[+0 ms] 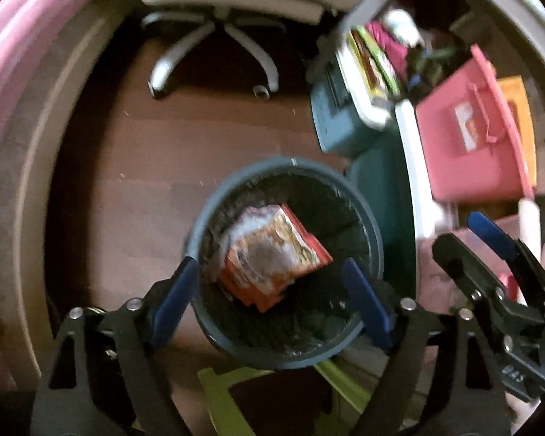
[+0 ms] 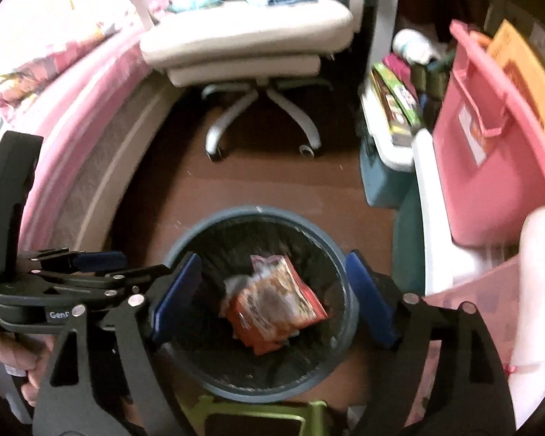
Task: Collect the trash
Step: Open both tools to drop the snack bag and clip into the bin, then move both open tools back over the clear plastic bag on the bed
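We looked steeply down from both wrist cameras, set close above the round grey plastic bin (image 1: 196, 232) (image 2: 339, 254). Both views shared the brown wooden floor (image 1: 134, 167) (image 2: 214, 196) and white swivel chair (image 1: 214, 40) (image 2: 261, 109).

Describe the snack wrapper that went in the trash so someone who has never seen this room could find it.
Start at the white office chair; on the brown floor in front of it stands a round grey bin with a black liner. The crumpled orange-red wrapper lies inside, the only bright thing in it.
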